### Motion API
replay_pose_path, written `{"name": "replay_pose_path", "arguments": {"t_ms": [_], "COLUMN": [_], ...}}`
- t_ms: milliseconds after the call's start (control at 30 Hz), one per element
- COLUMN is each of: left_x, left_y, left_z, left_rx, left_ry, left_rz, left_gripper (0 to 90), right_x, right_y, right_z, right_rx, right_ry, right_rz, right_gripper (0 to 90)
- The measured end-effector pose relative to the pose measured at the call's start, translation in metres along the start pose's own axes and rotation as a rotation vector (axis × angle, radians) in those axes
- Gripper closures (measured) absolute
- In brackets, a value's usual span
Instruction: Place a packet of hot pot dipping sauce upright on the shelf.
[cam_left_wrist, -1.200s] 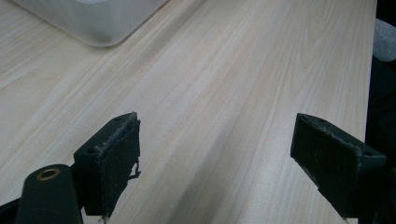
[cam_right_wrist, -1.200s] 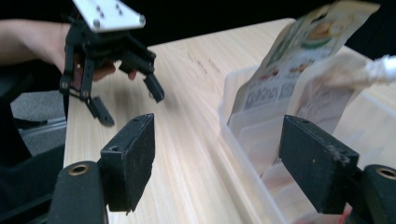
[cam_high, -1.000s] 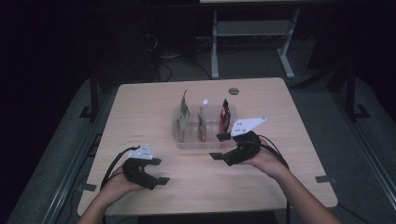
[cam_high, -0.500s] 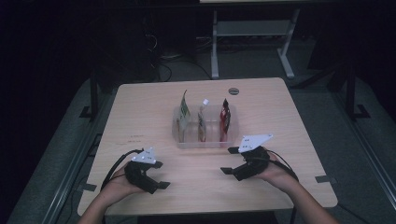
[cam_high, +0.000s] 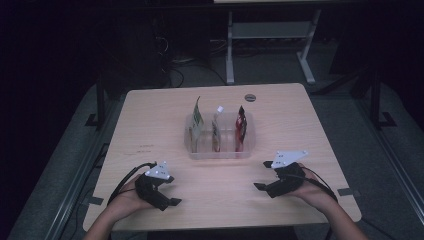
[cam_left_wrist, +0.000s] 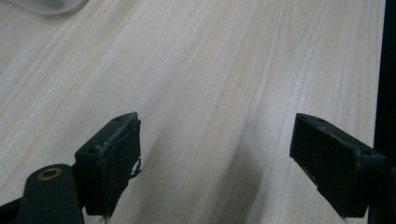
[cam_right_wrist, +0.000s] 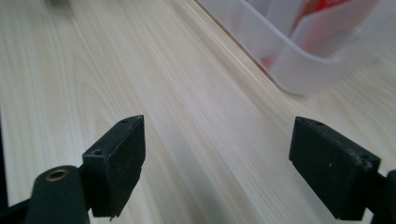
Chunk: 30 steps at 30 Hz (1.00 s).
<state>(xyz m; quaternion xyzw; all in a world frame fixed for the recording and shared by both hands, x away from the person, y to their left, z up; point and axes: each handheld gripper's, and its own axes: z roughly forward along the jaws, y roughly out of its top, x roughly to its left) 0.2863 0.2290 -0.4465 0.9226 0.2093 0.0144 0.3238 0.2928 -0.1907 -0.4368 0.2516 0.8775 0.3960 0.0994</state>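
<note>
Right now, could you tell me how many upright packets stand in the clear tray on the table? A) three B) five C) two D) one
A: the high view shows three packets standing side by side in the clear tray, a green-and-white packet at the left, a pale packet in the middle and a red packet at the right.

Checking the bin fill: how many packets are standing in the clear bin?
3, upright in the clear bin at table centre: a green-white packet at left, a white-topped packet in the middle, a red packet at right. Flat ones behind the dividers could be hidden.
</note>
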Motion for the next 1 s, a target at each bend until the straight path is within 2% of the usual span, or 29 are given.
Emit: {"name": "replay_pose_path", "arguments": {"t_ms": [100, 200, 733, 1000], "left_x": [0.001, 0.001, 0.0017, 0.002], "left_y": [-0.0006, -0.0014, -0.0033, -0.0023], "left_z": [0.0008, 0.0015, 0.0041, 0.0045], "left_rx": [0.007, 0.005, 0.016, 0.018], "left_ry": [0.003, 0.004, 0.019, 0.02], "left_rz": [0.009, 0.004, 0.0, 0.013], "left_gripper": [15.9, 15.9, 15.9, 15.9], "right_x": [-0.0035, -0.0049, -0.0039, -0.0044], "right_y": [-0.0035, -0.0046, -0.0057, -0.0056], "right_z": [0.0002, 0.0022, 0.0054, 0.0046], "right_rx": [0.012, 0.01, 0.01, 0.003], "right_ry": [-0.017, -0.011, -0.008, -0.012], "right_rz": [0.005, 0.016, -0.001, -0.003], "right_gripper": [17.7, 16.9, 15.9, 15.7]}}
